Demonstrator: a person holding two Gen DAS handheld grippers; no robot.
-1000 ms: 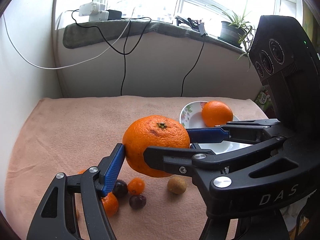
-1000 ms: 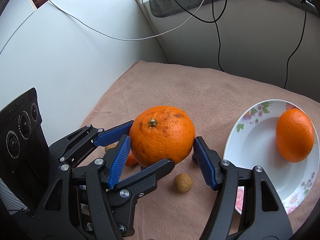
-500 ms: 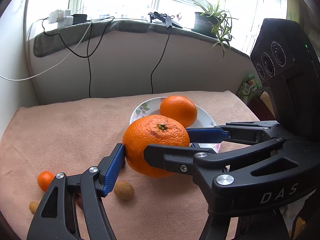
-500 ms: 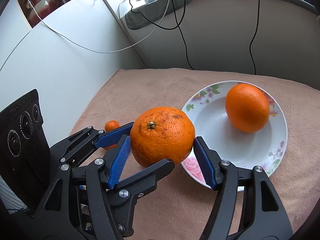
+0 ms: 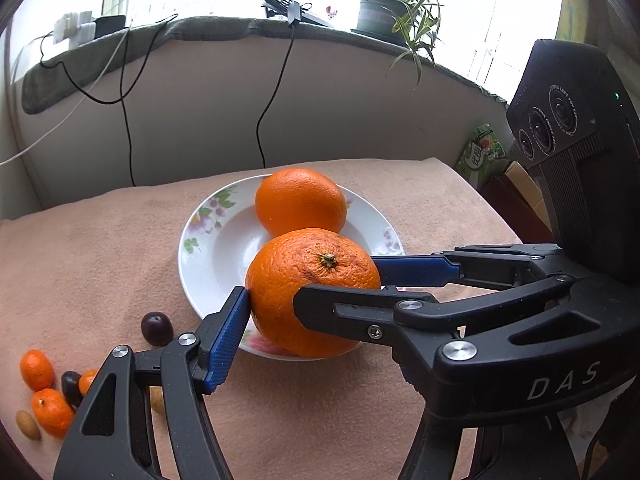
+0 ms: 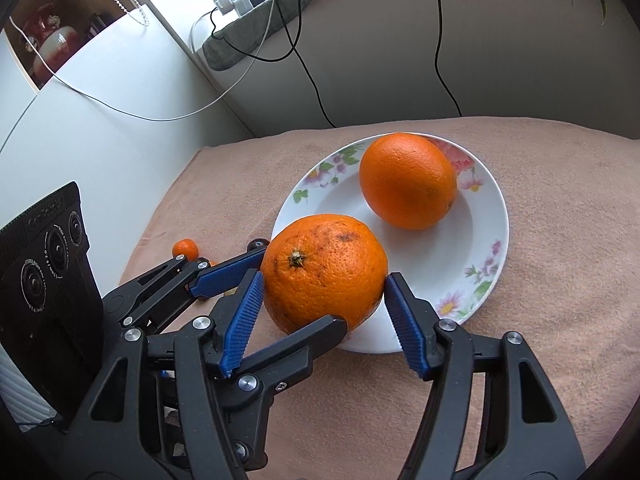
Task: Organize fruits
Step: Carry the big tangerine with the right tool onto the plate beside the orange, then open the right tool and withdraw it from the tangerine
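Nearing the plate (image 5: pixel 196 264) now, orange (image 5: pixel 308 292) doubly clamped.

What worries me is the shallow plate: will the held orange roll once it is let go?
Probably a little: the held orange is round, and the plate has a low rim. The other orange beside it may stop it. Its pebbled peel looks grippy, not slippery.

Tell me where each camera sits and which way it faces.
Left wrist: sits on the left claw, facing the windowsill across the plate; its own fingers clamp the held orange.
Right wrist: sits on the right claw, facing the wall corner over the plate; its own fingers flank the same orange.
Shared: each view shows the other claw gripping the held orange, the plate, and the second orange on the plate.
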